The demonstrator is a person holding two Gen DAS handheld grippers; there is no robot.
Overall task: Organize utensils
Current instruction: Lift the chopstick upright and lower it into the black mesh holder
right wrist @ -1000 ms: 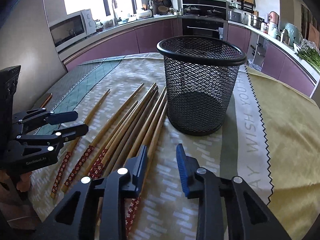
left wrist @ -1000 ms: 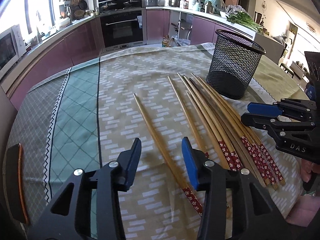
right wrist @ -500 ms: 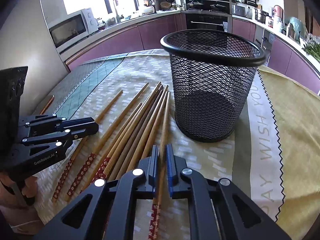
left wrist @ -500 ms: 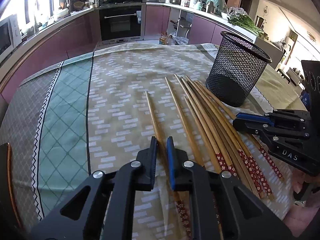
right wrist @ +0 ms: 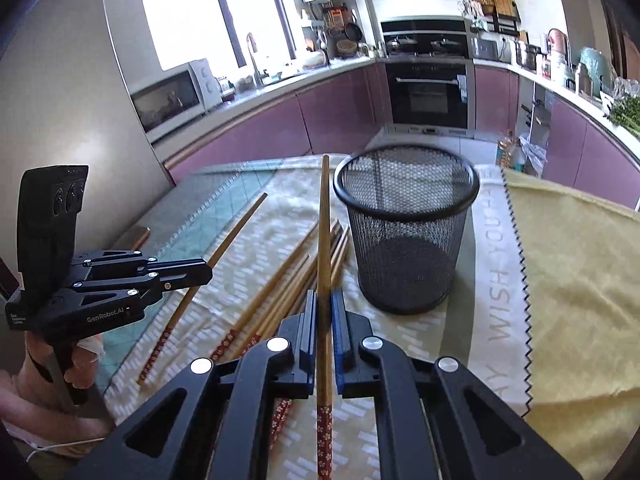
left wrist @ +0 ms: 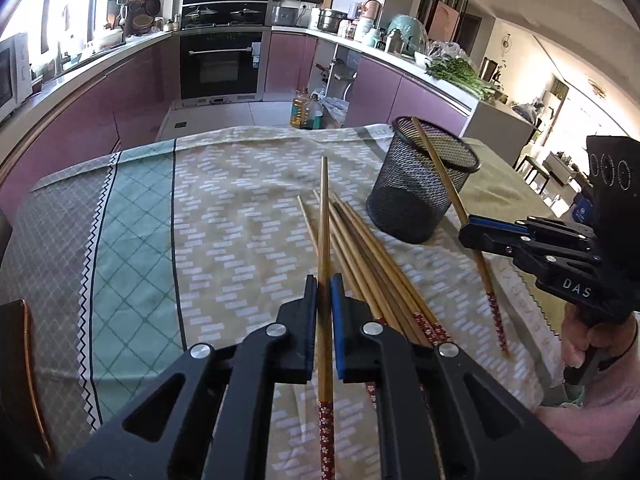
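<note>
Several wooden chopsticks with red patterned ends (left wrist: 372,268) (right wrist: 280,284) lie in a bundle on the tablecloth beside a black mesh cup (left wrist: 420,184) (right wrist: 404,232). My left gripper (left wrist: 324,280) is shut on one chopstick (left wrist: 325,220) and holds it above the table, pointing forward. My right gripper (right wrist: 324,296) is shut on another chopstick (right wrist: 323,220), lifted, its tip left of the cup's rim. In the left wrist view the right gripper (left wrist: 470,230) shows at the right with its chopstick (left wrist: 440,172) slanting in front of the cup.
A patterned tablecloth (left wrist: 224,220) covers the table, with a yellow cloth (right wrist: 572,280) at the right. A dark flat object (left wrist: 16,340) lies at the left edge. Purple kitchen cabinets and an oven (left wrist: 220,64) stand behind.
Both grippers went from open to shut, each on a chopstick. Both chopsticks have since been lifted off the table, and the views have risen.
</note>
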